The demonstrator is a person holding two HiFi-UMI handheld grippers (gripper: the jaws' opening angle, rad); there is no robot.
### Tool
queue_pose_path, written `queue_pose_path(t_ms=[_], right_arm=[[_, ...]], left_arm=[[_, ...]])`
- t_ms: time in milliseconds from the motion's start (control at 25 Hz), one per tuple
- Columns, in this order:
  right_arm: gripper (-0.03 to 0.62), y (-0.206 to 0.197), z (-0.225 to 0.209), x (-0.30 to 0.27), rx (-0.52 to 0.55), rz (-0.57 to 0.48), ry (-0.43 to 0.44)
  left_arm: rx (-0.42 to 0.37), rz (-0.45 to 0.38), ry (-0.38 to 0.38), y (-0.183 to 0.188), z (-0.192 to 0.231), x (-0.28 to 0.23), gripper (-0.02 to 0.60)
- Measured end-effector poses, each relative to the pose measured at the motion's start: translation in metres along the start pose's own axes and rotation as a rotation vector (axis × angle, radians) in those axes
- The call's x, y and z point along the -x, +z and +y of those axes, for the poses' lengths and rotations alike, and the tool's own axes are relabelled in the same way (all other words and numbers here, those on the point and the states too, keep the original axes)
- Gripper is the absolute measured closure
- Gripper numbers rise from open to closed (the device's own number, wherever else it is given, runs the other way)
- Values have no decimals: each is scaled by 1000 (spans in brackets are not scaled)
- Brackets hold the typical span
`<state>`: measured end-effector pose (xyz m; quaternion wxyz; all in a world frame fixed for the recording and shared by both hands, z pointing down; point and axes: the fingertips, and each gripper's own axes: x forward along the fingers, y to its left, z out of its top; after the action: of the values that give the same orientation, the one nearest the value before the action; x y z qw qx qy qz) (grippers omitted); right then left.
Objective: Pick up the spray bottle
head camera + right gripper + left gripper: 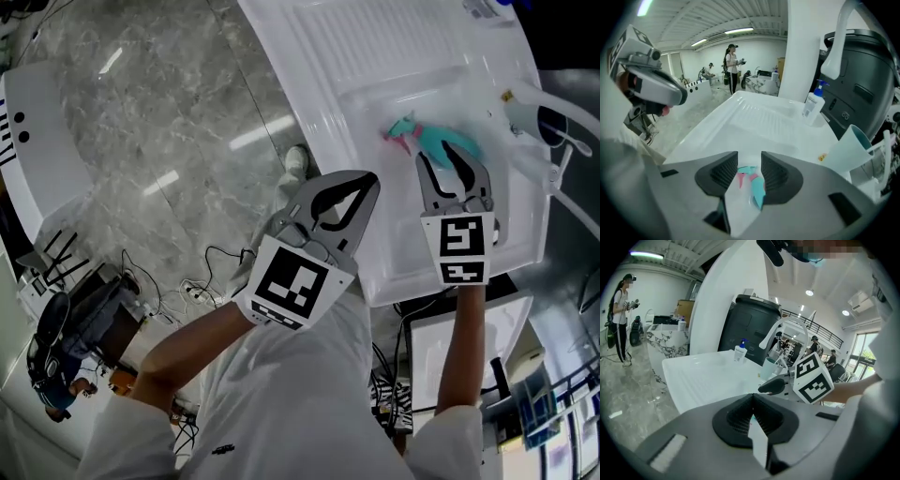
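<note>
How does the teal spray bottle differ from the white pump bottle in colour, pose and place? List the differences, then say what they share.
Colour: the spray bottle is teal with a pink trigger; the pump bottle is white with a blue pump.
Pose and place: the spray bottle lies on its side in the sink; the pump bottle stands upright on its back ledge.
Shared: both are at the white sink, and neither is gripped.

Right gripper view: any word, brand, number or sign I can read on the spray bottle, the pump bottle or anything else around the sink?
No text can be read in any view.
spray bottle: no print visible.
pump bottle: white label, too small to read.
dark container: pale marks, too blurred to read.
marker cube: black-and-white square pattern only, no letters.
</note>
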<state>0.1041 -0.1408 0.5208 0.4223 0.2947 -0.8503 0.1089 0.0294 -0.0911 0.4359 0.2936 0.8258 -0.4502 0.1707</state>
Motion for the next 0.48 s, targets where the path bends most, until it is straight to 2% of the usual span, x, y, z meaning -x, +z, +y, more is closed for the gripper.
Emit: queue_pose_path(t_ms=[320,480], right_arm=[[468,-8,-1,-84,188,173,128],[465,-24,3,-112,254,245,191]], left_arm=[[89,60,19,-16,64,-33,577],[124,104,40,-30,77,-40,577]])
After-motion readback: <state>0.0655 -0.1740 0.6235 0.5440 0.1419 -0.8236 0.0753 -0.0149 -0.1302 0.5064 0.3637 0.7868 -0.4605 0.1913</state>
